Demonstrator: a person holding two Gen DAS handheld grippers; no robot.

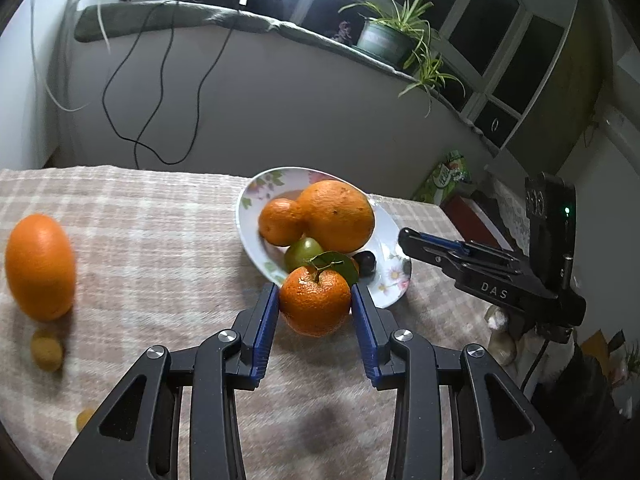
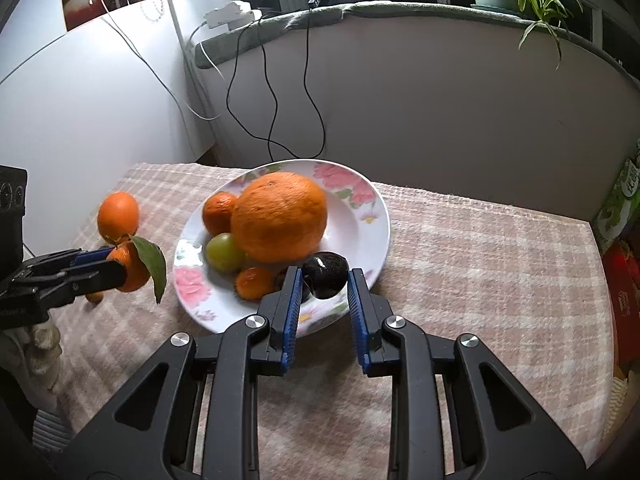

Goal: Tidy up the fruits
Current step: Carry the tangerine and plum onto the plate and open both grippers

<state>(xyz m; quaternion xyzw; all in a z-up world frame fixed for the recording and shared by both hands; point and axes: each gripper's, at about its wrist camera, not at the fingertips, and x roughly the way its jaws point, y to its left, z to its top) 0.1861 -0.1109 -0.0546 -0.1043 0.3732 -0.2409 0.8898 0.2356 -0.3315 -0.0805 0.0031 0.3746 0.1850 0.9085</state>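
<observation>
On the floral plate (image 2: pixel 376 216), large orange (image 2: pixel 280 218), green fruit (image 2: pixel 224 252), left gripper (image 1: pixel 315 300) clamped on leafy tangerine (image 1: pixel 314 300), right gripper (image 2: pixel 323 282) apart around dark fruit (image 2: pixel 326 274).

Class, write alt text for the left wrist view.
The left tool grips a leafy mandarin just before a floral plate holding a large orange and smaller fruits. Another orange sits on the checked tablecloth.

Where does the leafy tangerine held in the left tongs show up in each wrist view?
Left wrist: leafy tangerine at lower centre, clamped between the left tongs.
Right wrist: far left, mid-height, leaf hanging beside the plate.
Shared landmark: the floral plate with the big orange.
</observation>
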